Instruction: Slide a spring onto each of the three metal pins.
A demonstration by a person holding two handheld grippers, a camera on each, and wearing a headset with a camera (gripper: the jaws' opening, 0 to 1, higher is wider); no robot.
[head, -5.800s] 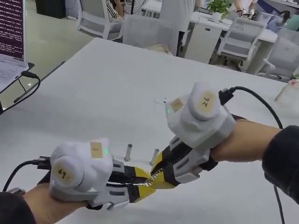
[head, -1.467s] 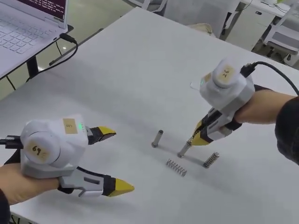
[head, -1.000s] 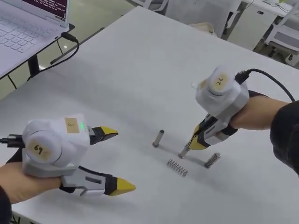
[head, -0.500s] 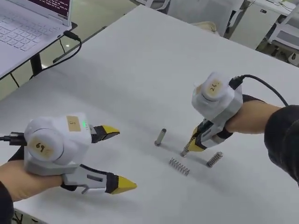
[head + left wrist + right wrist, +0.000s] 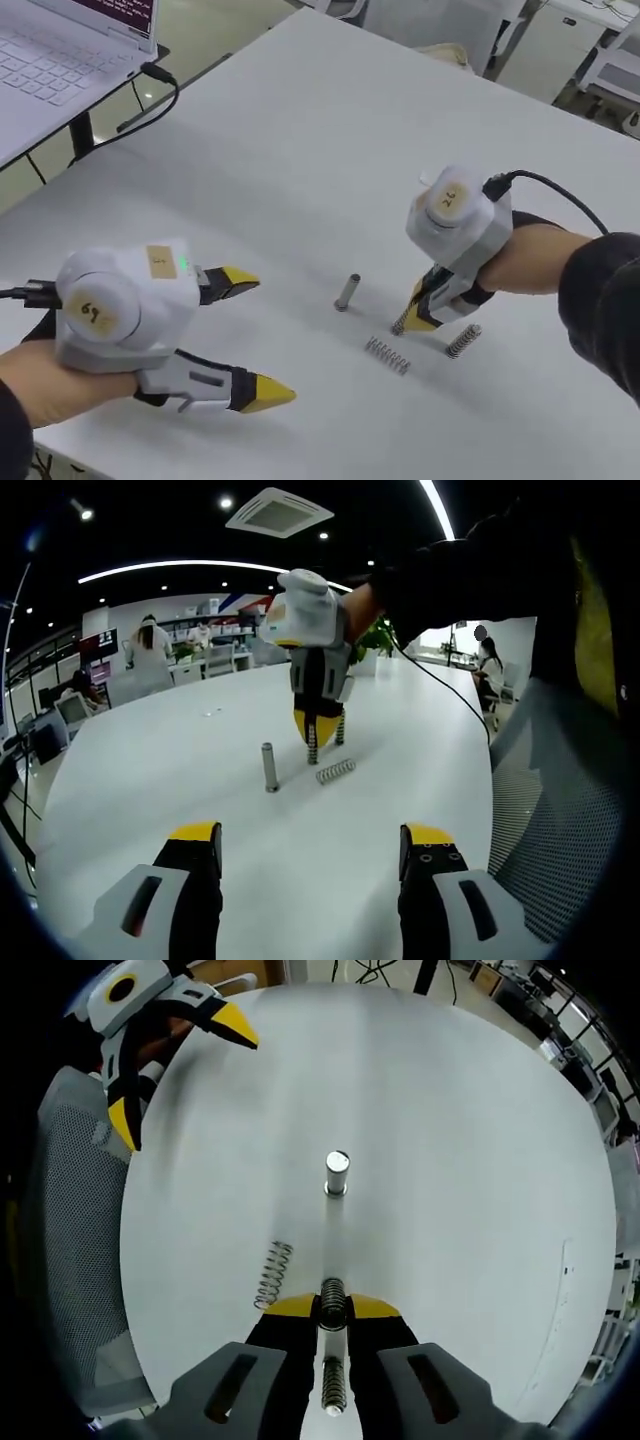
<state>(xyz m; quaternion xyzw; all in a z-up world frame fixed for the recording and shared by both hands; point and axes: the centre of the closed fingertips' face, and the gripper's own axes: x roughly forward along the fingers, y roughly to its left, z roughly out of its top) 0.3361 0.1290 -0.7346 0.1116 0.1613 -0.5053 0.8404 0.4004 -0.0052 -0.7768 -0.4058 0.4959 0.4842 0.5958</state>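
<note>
While our right gripper (image 5: 418, 318) pinches a spring (image 5: 332, 1298) on the middle pin (image 5: 401, 324), right of centre, our left gripper (image 5: 262, 338) hangs agape at lower left. A loose spring (image 5: 387, 356) lies just below.

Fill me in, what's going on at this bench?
A person is working with two handheld grippers on a white table. The right gripper is shut on a spring over the middle pin, apparently seating it. The pin beside it already wears its spring. The bare pin has none yet, and a loose spring lies flat on the table nearby. The left gripper is open, holding nothing, off to the side.
</note>
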